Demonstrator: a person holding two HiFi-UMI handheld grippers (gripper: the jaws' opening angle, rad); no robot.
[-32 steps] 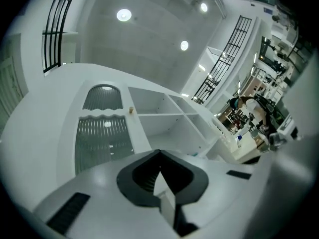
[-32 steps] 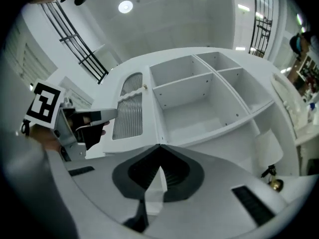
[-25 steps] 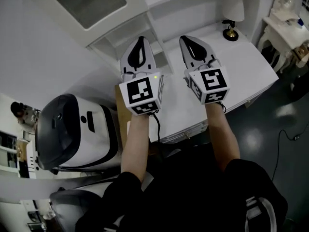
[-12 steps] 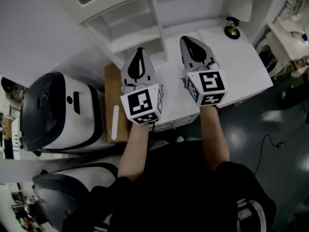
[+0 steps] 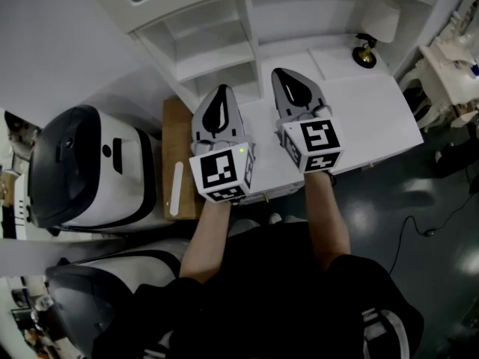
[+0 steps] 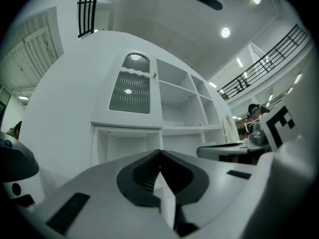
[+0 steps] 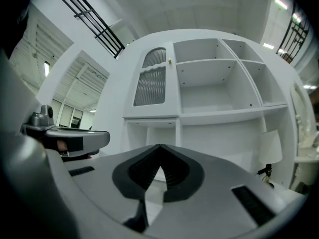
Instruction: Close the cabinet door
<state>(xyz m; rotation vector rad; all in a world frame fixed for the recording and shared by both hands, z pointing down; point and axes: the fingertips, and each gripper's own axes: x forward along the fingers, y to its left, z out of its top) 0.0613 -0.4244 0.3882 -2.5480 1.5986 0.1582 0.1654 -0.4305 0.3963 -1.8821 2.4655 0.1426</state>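
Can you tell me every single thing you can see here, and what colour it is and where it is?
tall white shelf cabinet: one, white, behind the desk
cabinet door with grey ribbed panel: one, white and grey, cabinet's upper left
flat white desk top: one, white, below the grippers
small table lamp with white shade: one, dark base, desk's back right corner
rounded white-and-black machines: two, left of the desk
flat brown board: one, brown, between machine and desk
thin black cable: one, on the dark floor, right
curvy white side table: one, far right
left gripper: one, white and black, shut, empty
right gripper: one, white and black, shut, empty
person's forearms: two, behind the grippers
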